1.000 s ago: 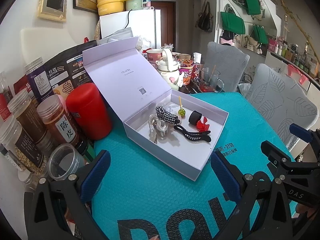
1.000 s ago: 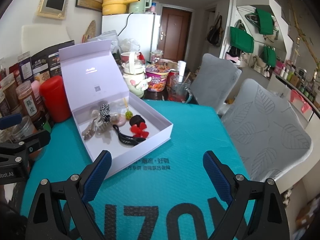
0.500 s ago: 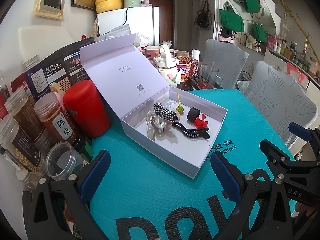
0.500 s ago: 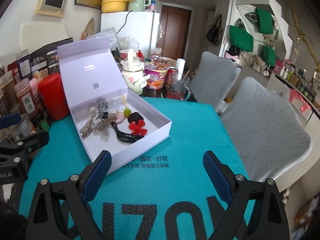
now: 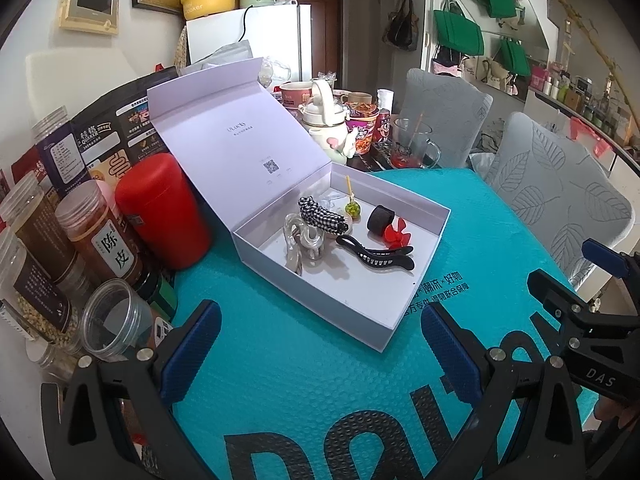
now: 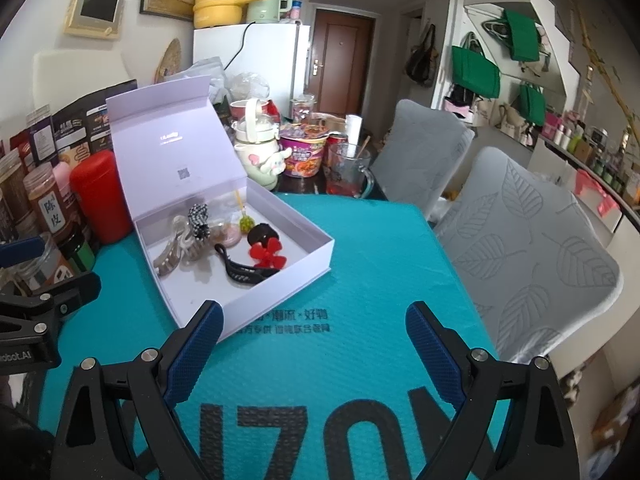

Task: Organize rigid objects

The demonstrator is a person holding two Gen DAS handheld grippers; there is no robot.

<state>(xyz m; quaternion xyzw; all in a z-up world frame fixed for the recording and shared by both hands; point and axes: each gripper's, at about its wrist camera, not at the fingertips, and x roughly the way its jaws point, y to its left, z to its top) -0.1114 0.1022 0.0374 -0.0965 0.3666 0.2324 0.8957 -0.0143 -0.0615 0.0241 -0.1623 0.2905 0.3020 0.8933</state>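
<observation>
An open white box [image 5: 394,322] [image 6: 320,258] lies on the teal mat, its lid [image 5: 240,136] [image 6: 176,148] standing up behind it. Inside lie a black toothed hair clip [image 5: 376,256] [image 6: 240,270], a red flower clip [image 5: 396,232] [image 6: 268,256], a checkered clip [image 5: 320,214] [image 6: 198,218], a clear claw clip [image 5: 302,242] [image 6: 172,254], a black band [image 5: 380,218] and a green bead pin [image 5: 352,208] [image 6: 246,222]. My left gripper [image 5: 320,342] and right gripper [image 6: 314,350] are open and empty, held above the mat in front of the box.
A red canister [image 5: 164,208] [image 6: 102,196] and several jars [image 5: 96,232] crowd the left side. A teapot [image 5: 326,120], noodle cup [image 6: 302,154] and glass mug [image 6: 348,170] stand behind the box. Two grey chairs [image 6: 520,256] stand at the right.
Both grippers have drawn back slightly from the box, which now sits a little farther away. Nothing in the box has moved. Both grippers stay open.
</observation>
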